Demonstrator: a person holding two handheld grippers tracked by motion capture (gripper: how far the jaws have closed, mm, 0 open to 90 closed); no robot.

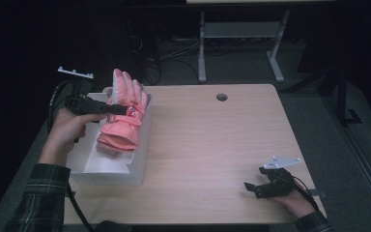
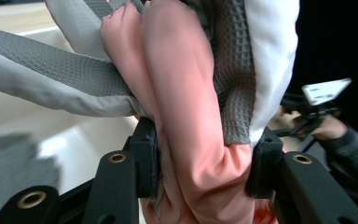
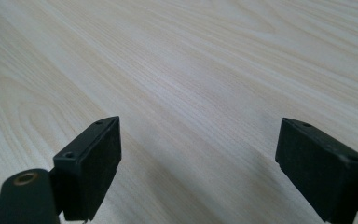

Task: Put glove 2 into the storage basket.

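A pink padded glove with grey and white palm panels hangs over the white box at the table's left side. My left gripper is shut on it, and the left gripper view shows both pads squeezing the glove at its middle, with the fingers of the glove pointing up. My right gripper rests near the table's front right corner, held by a hand, with its jaws open. In the right gripper view the right gripper has only bare wood between its pads.
The wooden table has a round cable hole near its far edge. Behind the table stand a desk frame's legs and cables on the dark floor. A plaid sleeve comes in at the bottom left.
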